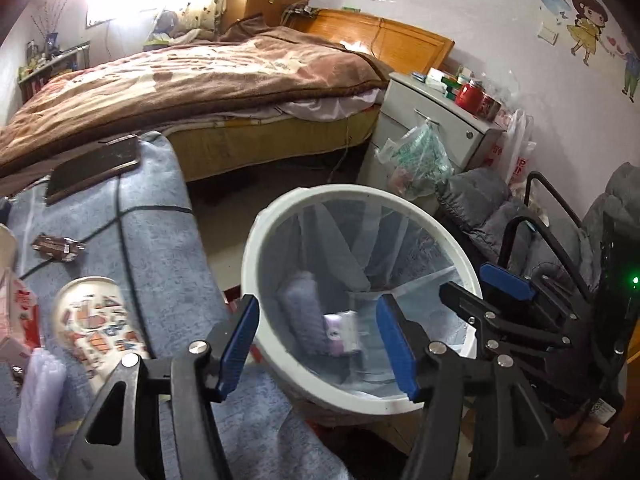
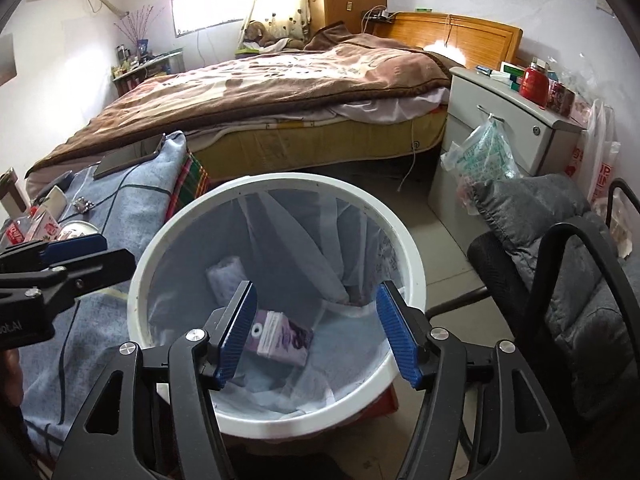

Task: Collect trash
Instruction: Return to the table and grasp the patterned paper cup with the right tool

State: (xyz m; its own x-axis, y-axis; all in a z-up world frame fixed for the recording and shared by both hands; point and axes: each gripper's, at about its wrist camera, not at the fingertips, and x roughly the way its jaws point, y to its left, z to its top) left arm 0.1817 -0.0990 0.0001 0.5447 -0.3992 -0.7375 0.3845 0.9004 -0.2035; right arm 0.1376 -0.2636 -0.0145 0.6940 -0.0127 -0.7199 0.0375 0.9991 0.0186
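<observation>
Both grippers hang over the white trash bin. The left gripper is spread apart and holds nothing. The right gripper is spread apart and empty too. A purple carton lies down inside the lined bin. The bed stands behind.

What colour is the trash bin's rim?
White; the trash bin rim shows best in the right wrist view.

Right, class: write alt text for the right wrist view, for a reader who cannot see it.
The right gripper, jaws open and empty, hangs over a white lined bin holding a purple carton and a tissue wad. A bed stands behind.
</observation>
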